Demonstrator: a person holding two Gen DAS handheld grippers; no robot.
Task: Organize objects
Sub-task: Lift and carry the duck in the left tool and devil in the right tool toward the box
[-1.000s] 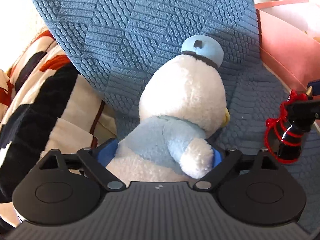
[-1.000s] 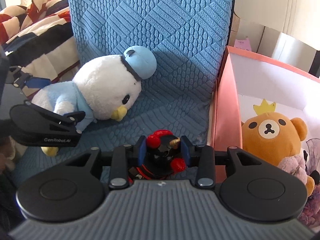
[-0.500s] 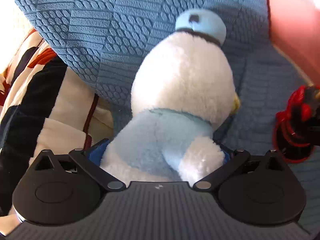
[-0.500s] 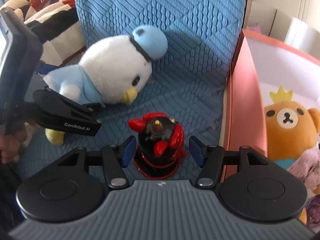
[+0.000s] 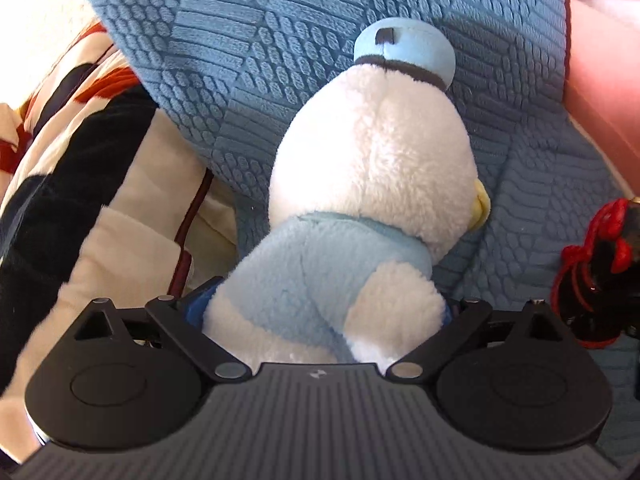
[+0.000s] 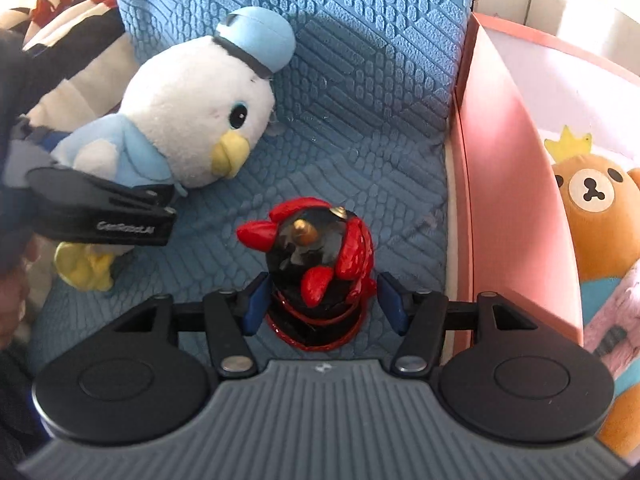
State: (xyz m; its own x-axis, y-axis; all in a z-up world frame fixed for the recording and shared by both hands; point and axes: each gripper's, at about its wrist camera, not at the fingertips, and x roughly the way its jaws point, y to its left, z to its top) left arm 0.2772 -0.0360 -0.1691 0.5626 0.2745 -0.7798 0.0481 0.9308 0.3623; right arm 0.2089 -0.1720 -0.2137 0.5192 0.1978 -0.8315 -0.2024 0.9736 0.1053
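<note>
A white plush duck with a light-blue cap and jacket is raised at the back of the blue textured cushion. My left gripper is shut on the duck's lower body. The duck also shows in the right wrist view, with the left gripper clamped on it. A black and red figurine stands on the cushion between the fingers of my right gripper, which is open and apart from it. The figurine also shows at the right edge of the left wrist view.
A pink box stands right of the cushion, holding a brown plush bear with a yellow crown and a pink plush toy. A striped blanket lies to the left of the cushion.
My right gripper has opened and let go of the figurine, which now stands on the cushion. My left gripper has lifted and turned the duck more upright.
</note>
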